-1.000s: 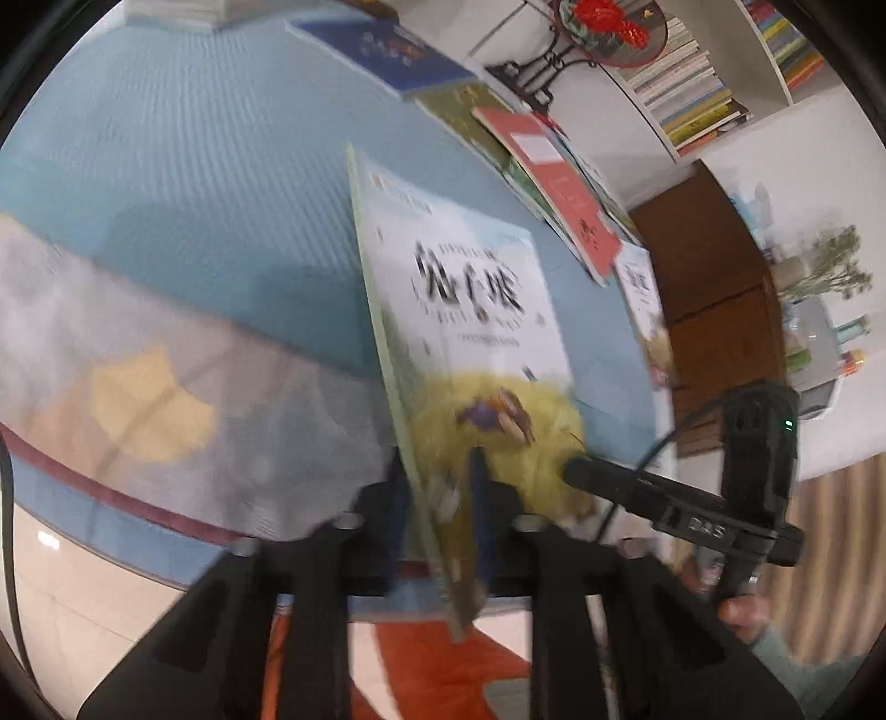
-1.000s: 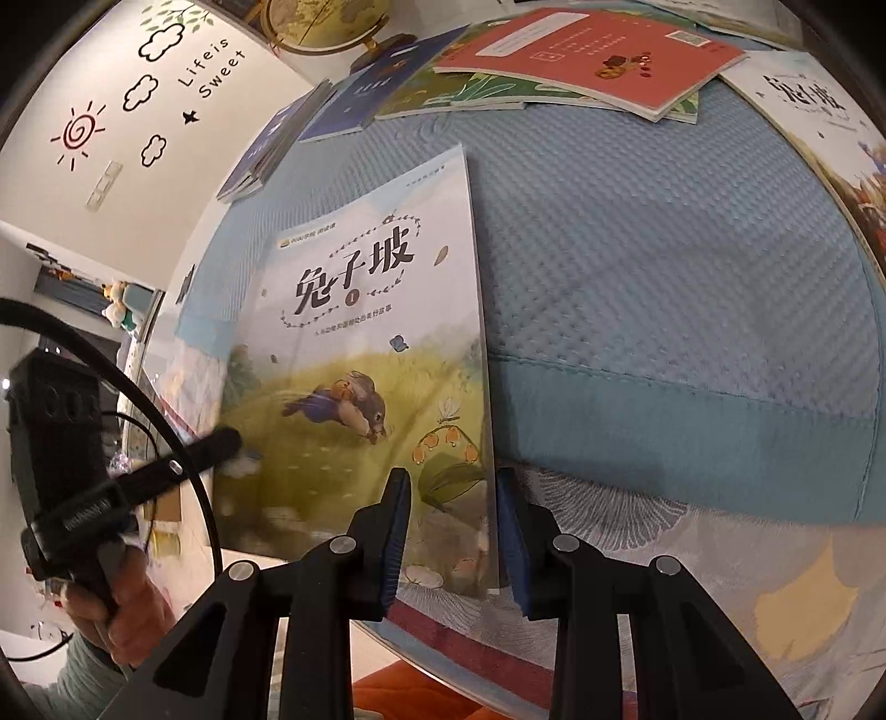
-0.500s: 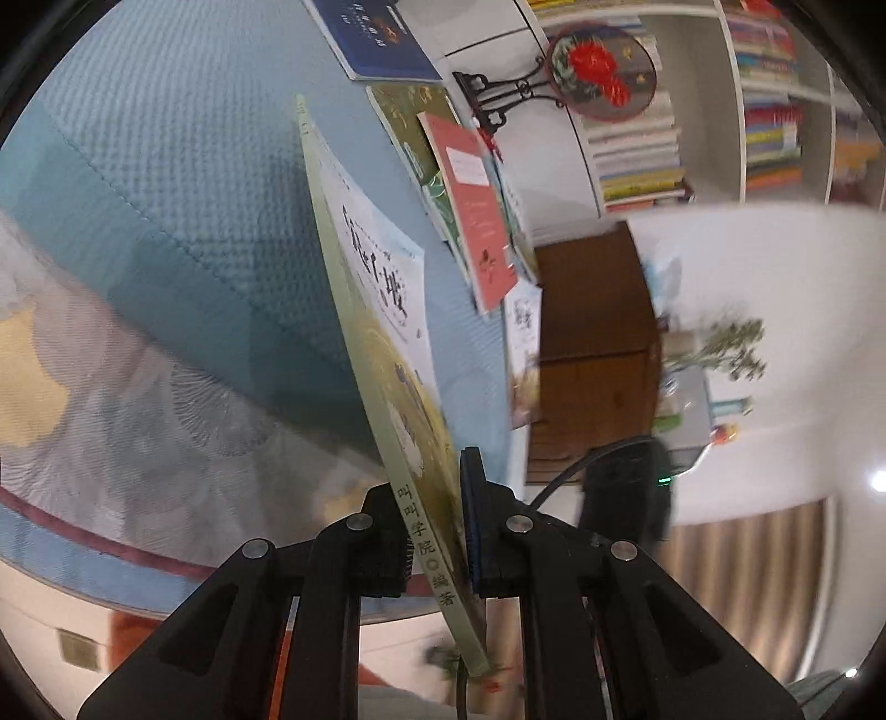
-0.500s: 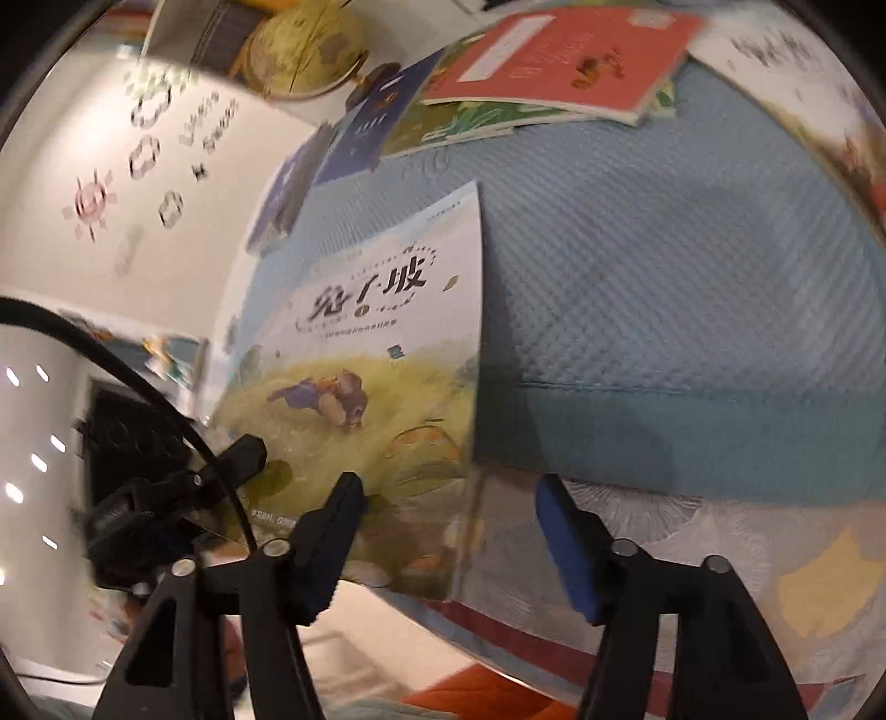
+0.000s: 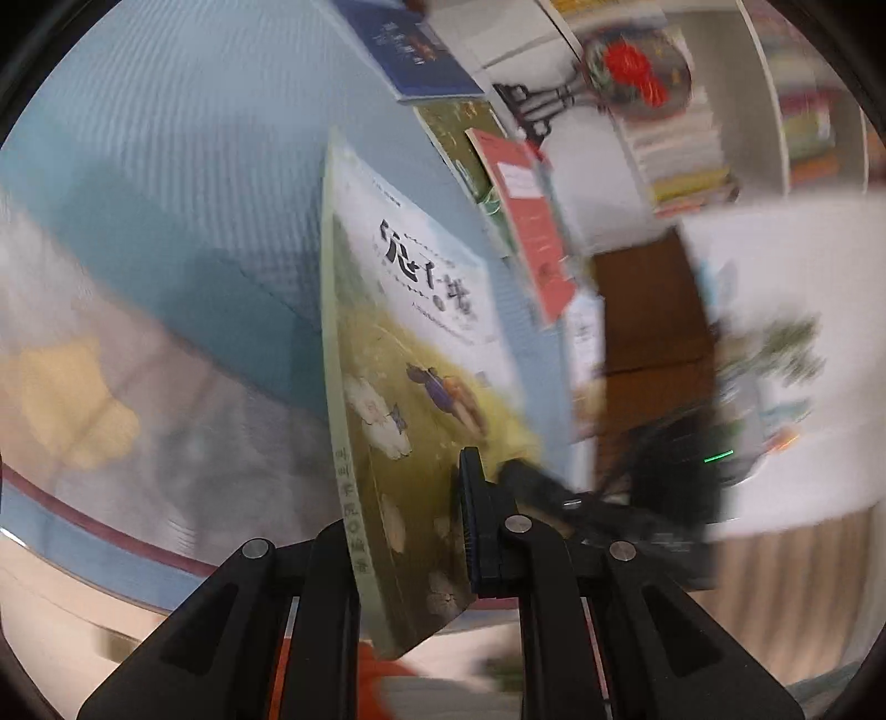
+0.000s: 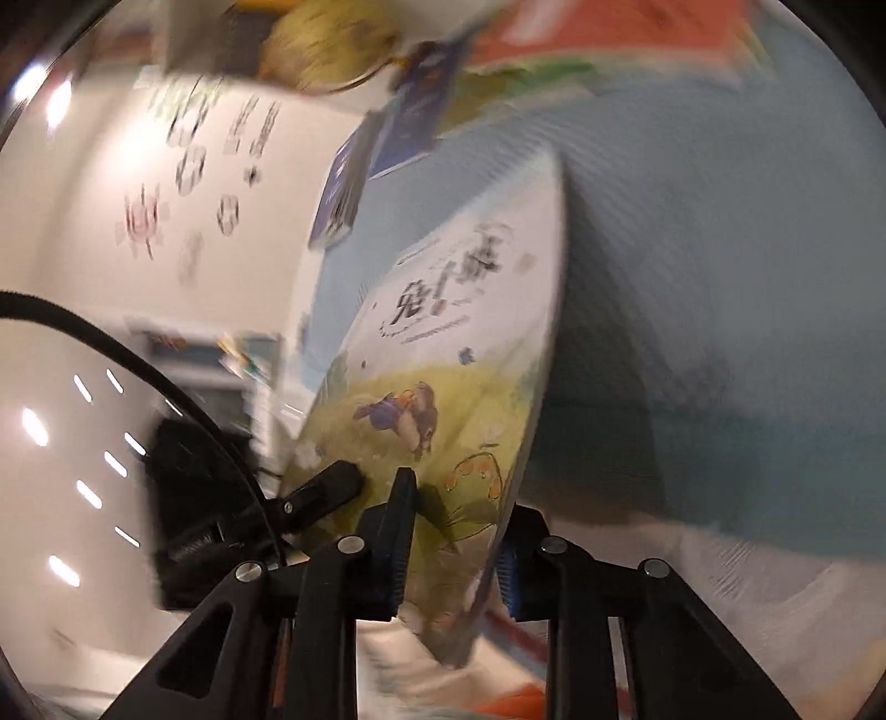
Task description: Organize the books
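Note:
A picture book [image 5: 410, 376] with a white and green cover and a running rabbit stands tilted on edge above the blue bed cover [image 5: 166, 166]. My left gripper [image 5: 407, 531] has its jaws apart around the book's bottom corner; the right jaw stands off the cover. In the right wrist view the same book [image 6: 454, 387] sits between the jaws of my right gripper [image 6: 451, 548], which are closing in on its lower edge. Both views are motion-blurred.
A red book [image 5: 526, 221], a green book and a dark blue book [image 5: 410, 50] lie on the bed beyond. A bookshelf [image 5: 692, 138] and a brown cabinet [image 5: 648, 310] stand behind. A globe [image 6: 326, 50] and a decorated white wall [image 6: 183, 166] are at left.
The book has been raised from lying flat to standing on edge. The left jaws have opened off it; the right jaws, wide half a second ago, have narrowed around its lower edge.

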A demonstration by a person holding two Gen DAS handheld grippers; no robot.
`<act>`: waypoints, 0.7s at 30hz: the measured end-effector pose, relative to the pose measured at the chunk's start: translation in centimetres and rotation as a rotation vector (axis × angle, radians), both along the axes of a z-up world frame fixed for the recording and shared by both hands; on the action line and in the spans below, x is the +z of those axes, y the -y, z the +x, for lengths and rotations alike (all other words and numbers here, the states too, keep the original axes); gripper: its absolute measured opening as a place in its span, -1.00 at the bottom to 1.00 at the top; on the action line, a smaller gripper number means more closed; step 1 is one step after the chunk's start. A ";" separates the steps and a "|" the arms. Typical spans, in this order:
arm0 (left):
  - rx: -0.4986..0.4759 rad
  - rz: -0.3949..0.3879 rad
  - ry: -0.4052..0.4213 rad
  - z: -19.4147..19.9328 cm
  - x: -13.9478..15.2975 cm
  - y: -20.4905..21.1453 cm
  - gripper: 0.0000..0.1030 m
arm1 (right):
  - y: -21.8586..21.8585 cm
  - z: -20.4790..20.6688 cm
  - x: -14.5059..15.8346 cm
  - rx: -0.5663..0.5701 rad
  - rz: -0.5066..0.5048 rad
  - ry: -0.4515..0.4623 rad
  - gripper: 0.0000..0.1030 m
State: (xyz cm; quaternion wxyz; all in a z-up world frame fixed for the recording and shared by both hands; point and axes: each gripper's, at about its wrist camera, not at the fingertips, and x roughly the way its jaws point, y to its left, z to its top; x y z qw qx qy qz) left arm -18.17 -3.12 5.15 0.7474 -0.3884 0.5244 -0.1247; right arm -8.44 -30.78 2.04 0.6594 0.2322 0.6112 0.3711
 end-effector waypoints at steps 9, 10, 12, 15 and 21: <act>-0.054 0.201 0.098 1.8 4.8 1.3 -0.77 | -3.6 -0.6 6.6 0.232 -0.222 0.397 -0.57; -0.046 0.192 0.109 1.8 5.1 0.8 -0.77 | -4.0 -0.6 7.4 0.247 -0.237 0.440 -0.57; -0.023 0.181 0.136 2.1 6.0 -0.2 -0.77 | -5.1 0.1 8.7 0.261 -0.255 0.494 -0.57; 0.000 0.182 0.173 3.2 7.7 -2.4 -0.77 | -7.0 1.2 10.6 0.265 -0.253 0.547 -0.57; -0.023 0.246 0.226 8.2 9.3 -10.8 -0.77 | -16.0 5.9 11.9 0.219 -0.227 0.590 -0.55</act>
